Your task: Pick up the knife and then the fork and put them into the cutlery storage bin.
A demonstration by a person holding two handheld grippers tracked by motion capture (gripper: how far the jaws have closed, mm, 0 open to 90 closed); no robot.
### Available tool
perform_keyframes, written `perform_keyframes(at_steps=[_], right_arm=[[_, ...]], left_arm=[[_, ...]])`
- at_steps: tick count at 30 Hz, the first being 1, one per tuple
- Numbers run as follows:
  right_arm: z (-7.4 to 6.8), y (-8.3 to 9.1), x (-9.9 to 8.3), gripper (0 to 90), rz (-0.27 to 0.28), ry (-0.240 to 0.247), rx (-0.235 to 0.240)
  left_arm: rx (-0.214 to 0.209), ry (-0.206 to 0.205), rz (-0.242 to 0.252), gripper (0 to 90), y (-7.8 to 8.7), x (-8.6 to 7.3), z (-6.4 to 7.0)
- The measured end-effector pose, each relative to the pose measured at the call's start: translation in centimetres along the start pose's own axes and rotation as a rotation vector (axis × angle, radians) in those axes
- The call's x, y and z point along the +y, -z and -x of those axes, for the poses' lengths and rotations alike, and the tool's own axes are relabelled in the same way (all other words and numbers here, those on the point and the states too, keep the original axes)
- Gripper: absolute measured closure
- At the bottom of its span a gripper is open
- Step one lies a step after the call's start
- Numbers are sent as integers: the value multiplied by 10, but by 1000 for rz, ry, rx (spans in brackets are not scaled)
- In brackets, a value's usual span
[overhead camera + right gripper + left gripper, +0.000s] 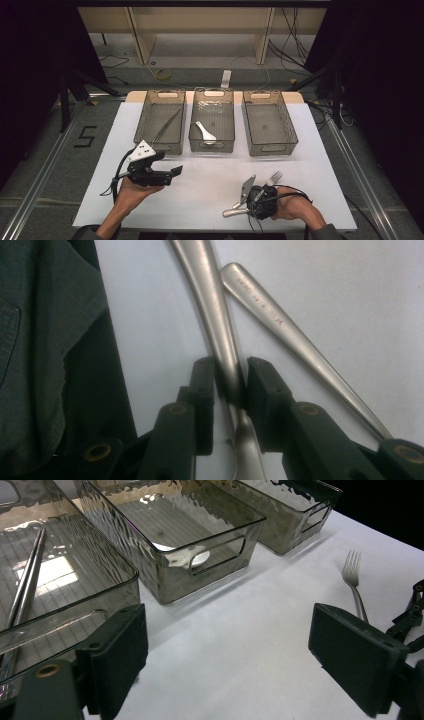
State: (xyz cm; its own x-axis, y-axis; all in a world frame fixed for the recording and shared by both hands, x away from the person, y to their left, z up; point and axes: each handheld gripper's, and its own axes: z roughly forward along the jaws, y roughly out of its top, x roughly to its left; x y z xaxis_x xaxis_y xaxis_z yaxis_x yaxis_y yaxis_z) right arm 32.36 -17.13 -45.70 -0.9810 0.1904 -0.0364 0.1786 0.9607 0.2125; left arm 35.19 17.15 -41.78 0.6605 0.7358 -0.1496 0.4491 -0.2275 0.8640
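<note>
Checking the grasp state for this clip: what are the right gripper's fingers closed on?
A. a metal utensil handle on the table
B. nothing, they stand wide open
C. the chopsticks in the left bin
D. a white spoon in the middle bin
A: in the right gripper view the right gripper has its fingers pinched on a metal utensil handle lying on the white table, beside a second handle.

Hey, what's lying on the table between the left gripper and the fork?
Nothing: in the left gripper view, only bare white table lies between the open left gripper and the fork.
</note>
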Motion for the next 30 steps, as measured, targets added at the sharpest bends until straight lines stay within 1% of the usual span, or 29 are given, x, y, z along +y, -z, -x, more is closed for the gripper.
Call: perform_keyframes(at_steps=[6, 8, 9, 14, 20, 22, 24, 28, 30], right_arm=[[-2, 0, 0, 795, -8, 15, 7], [-3, 0, 1, 798, -8, 21, 3], [-3, 0, 1, 799, -5, 33, -6], [-5, 0, 2, 802, -10, 49, -21], [-7, 1, 3, 803, -18, 46, -27], [-7, 1, 4, 803, -17, 32, -35], [-5, 4, 5, 804, -9, 24, -61], [0, 6, 3, 804, 9, -21, -83], [2, 9, 2, 804, 19, -52, -98]], left_arm=[[0, 0, 0, 156, 0, 0, 0], [0, -1, 0, 156, 0, 0, 0], [0, -1, 0, 156, 0, 0, 0], [0, 2, -1, 156, 0, 0, 0], [0, 2, -1, 156, 0, 0, 0], [-1, 4, 1, 156, 1, 0, 0], [0, 4, 0, 156, 0, 0, -1], [0, 7, 1, 156, 1, 0, -1], [1, 7, 2, 156, 1, 0, -1]])
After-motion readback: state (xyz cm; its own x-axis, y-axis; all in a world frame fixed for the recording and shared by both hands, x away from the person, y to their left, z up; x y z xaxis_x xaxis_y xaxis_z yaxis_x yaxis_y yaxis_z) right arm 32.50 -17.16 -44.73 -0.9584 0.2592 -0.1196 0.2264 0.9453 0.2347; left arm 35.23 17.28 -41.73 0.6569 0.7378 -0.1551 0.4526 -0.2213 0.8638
